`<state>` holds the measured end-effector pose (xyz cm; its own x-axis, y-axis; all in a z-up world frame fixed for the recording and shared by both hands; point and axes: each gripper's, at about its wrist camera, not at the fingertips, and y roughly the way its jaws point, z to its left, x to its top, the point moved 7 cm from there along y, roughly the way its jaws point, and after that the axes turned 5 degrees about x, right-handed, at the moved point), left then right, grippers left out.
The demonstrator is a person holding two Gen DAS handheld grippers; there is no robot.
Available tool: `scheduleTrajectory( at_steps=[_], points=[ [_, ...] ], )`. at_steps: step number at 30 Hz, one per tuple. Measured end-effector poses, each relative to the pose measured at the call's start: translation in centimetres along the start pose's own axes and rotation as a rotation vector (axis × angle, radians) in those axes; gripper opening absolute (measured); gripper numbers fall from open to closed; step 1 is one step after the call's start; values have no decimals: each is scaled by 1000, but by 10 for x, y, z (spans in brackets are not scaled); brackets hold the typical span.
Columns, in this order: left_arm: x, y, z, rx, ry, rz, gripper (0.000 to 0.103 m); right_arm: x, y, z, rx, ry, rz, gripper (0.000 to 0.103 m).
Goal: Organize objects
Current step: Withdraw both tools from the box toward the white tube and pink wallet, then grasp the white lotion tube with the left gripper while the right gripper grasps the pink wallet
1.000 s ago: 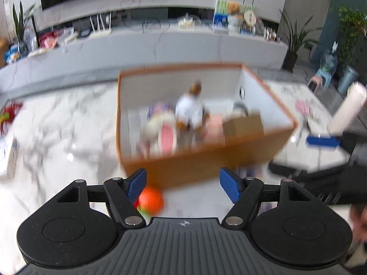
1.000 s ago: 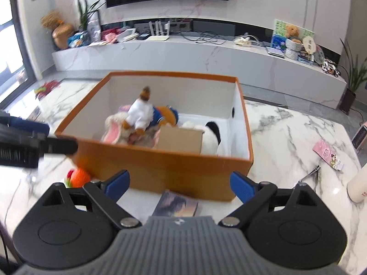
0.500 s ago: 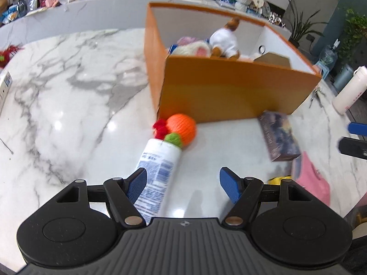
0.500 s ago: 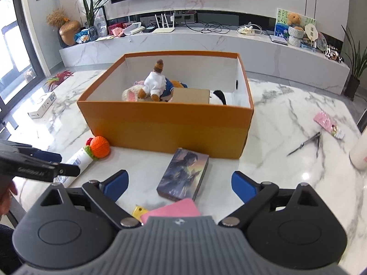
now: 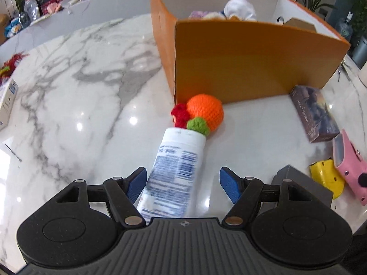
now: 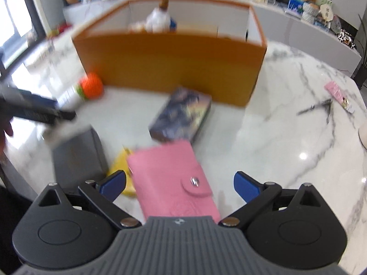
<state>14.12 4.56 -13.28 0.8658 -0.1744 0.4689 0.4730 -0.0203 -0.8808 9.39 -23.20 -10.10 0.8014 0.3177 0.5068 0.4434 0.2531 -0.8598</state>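
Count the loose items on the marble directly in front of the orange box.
6: white tube, crochet orange at the box corner, dark book, pink wallet, yellow item under it, grey box. More may be hidden.

An orange cardboard box (image 5: 247,59) with white inner walls stands open on the marble tabletop (image 5: 80,87), plush toys (image 5: 238,9) piled inside; a crocheted orange ball (image 5: 205,112) with red and green tufts rests at its near corner, touching the end of a white tube (image 5: 174,167) lying on its side; a dark picture-covered box (image 6: 181,114) lies flat before the box's front wall; a pink snap wallet (image 6: 172,178) overlaps a yellow item (image 6: 121,167), beside a grey box (image 6: 78,151).
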Motion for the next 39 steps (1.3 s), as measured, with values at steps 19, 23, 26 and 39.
scheduleTrajectory(
  at_steps=[19, 23, 26, 39],
  points=[
    [-7, 0, -5, 17, -3, -39, 92, -15, 37, -3, 107, -167, 13, 102],
    [-9, 0, -5, 25, -12, -51, 93, -16, 37, -5, 133, -199, -30, 102],
    [-10, -1, -4, 26, -24, -36, 91, -15, 37, -7, 140, -206, -38, 102],
    [-10, -9, -5, 8, -38, -44, 56, -10, 18, -14, 170, -22, -71, 79]
  ],
)
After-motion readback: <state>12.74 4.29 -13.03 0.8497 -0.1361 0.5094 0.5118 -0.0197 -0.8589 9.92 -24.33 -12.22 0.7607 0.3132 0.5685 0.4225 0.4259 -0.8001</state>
